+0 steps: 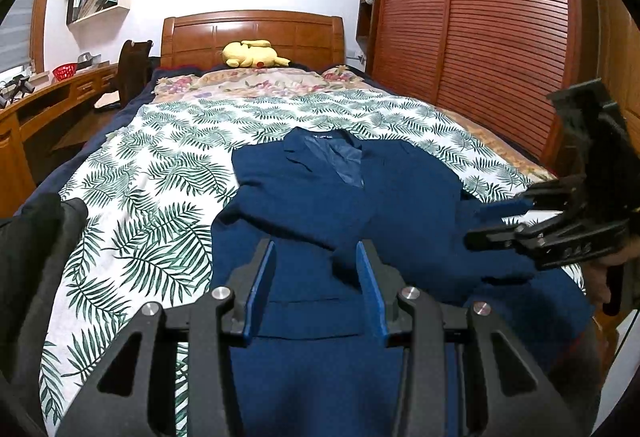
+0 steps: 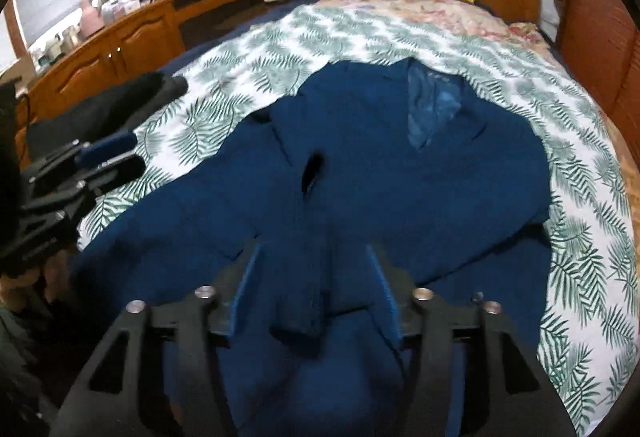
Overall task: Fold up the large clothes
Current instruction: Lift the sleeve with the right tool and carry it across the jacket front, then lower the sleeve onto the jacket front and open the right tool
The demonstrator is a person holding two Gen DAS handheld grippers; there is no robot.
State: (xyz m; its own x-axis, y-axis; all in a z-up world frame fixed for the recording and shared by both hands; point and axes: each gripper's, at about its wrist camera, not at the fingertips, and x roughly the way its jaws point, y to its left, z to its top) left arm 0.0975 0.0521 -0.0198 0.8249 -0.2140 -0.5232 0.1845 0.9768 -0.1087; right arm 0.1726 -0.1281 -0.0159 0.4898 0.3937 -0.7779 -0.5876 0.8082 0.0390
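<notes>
A dark blue jacket [image 1: 340,197] lies front-up on the leaf-print bedspread [image 1: 160,165], collar toward the headboard, both sleeves folded inward across its front. It also shows in the right wrist view [image 2: 380,165]. My left gripper [image 1: 316,249] is open and empty, hovering over the jacket's lower part. My right gripper [image 2: 312,249] is open, above the folded sleeve end [image 2: 304,313], holding nothing. The right gripper shows at the right edge of the left wrist view [image 1: 496,221]; the left gripper shows at the left of the right wrist view [image 2: 112,153].
A yellow plush toy [image 1: 254,55] lies by the wooden headboard [image 1: 252,33]. A black garment [image 2: 120,97] lies on the bed's left side. A wooden desk with a chair [image 1: 134,71] runs along the left. A slatted wardrobe [image 1: 480,25] stands at the right.
</notes>
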